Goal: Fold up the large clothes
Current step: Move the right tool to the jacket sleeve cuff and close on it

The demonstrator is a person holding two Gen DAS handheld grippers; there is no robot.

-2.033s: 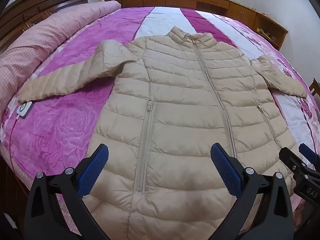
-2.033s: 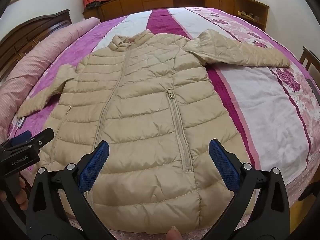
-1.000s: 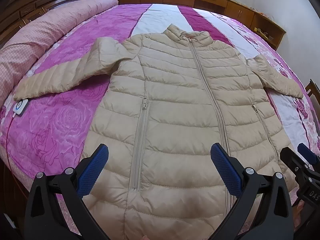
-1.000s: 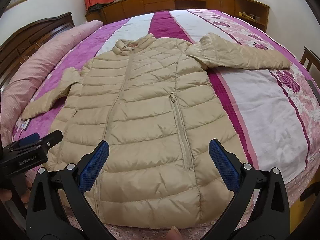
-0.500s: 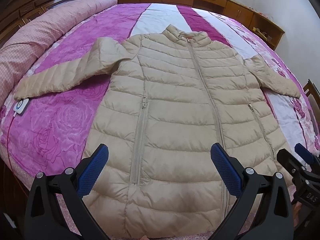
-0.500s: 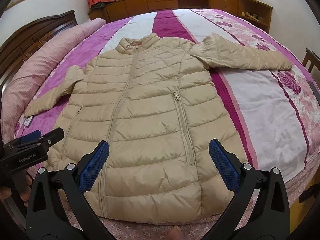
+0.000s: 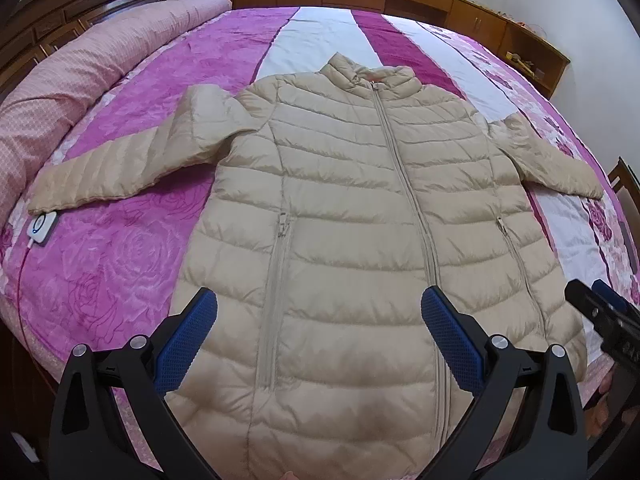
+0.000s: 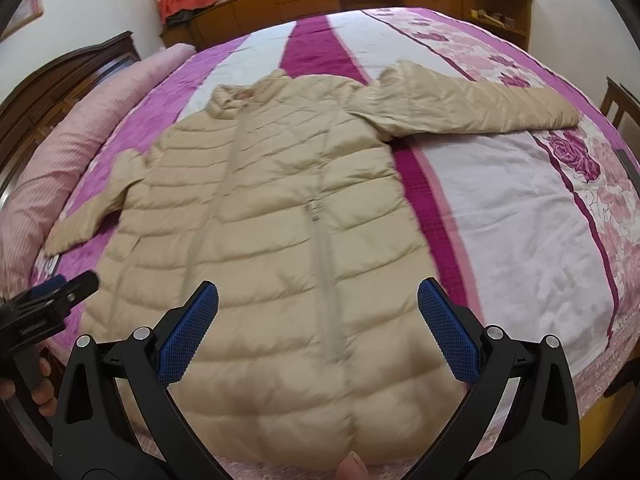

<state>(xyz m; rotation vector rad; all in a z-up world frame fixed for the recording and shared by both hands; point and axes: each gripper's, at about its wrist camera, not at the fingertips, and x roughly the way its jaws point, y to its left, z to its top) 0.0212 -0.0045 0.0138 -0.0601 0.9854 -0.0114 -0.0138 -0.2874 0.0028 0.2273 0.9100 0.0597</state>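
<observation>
While held low over the near hem, spread wide with nothing between the blue pads: left gripper (image 7: 319,334), aimed up the front of the beige puffer jacket (image 7: 360,220). Hovering clear of the fabric, level, both fingers pointing toward the collar. Same for the right gripper (image 8: 318,326): parted wide, gripping nothing, poised above the hem near the right pocket zipper (image 8: 322,264), not touching. Seen from the right wrist view, low at the left edge, fingers of the person's left hand (image 8: 38,380) wrapped around the other tool's handle. Tip of a thumb (image 8: 352,467) showing at the bottom of that view.

Lying flat and zipped, face up, on the pink and magenta floral bedspread (image 7: 120,264), with the collar away from the tools and the hem at the near bed edge. Both sleeves stretched outward, left sleeve (image 7: 120,168) ending just beside a small white controller (image 7: 42,229). Along the far left, a rolled pink quilt (image 7: 60,80) against the dark wooden headboard (image 7: 80,4).
</observation>
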